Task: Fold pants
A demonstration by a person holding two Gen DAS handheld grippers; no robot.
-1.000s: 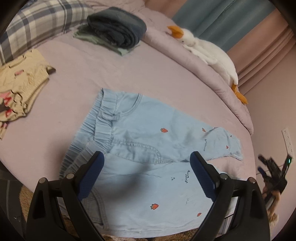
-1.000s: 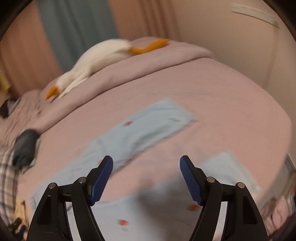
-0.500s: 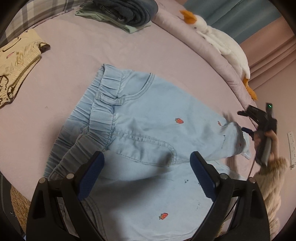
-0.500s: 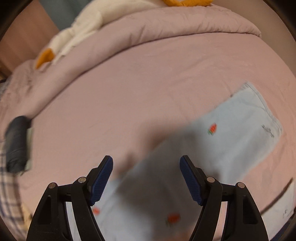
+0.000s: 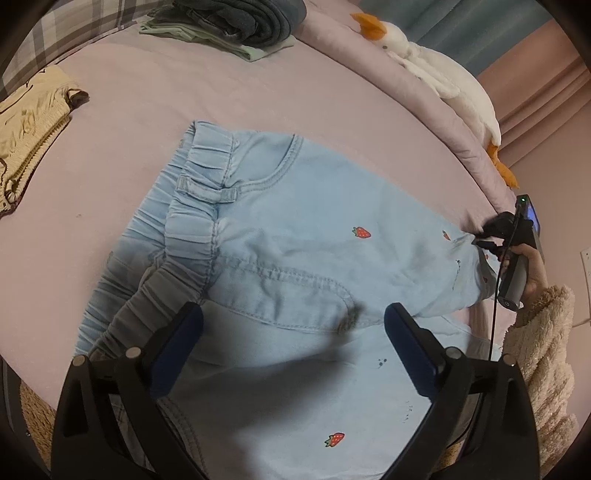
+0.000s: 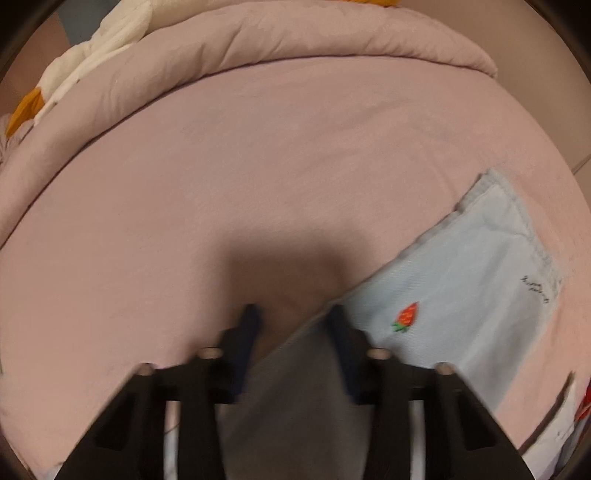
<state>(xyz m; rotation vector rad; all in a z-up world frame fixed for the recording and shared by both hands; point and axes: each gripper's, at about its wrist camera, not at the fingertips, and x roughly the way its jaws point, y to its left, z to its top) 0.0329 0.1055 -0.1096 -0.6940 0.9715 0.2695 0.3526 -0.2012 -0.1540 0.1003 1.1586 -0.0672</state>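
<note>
Light blue denim pants dotted with small red strawberries with green leaves, plus dark scribbled lettering near a leg hem. Plain dusty pink sheet on the bed. White plush goose with orange beak and feet. Dark blue-grey folded garment over pale green cloth. Cream knitted garment trimmed in brown. Grey-and-white plaid pillow. Cream fleece sleeve.
</note>
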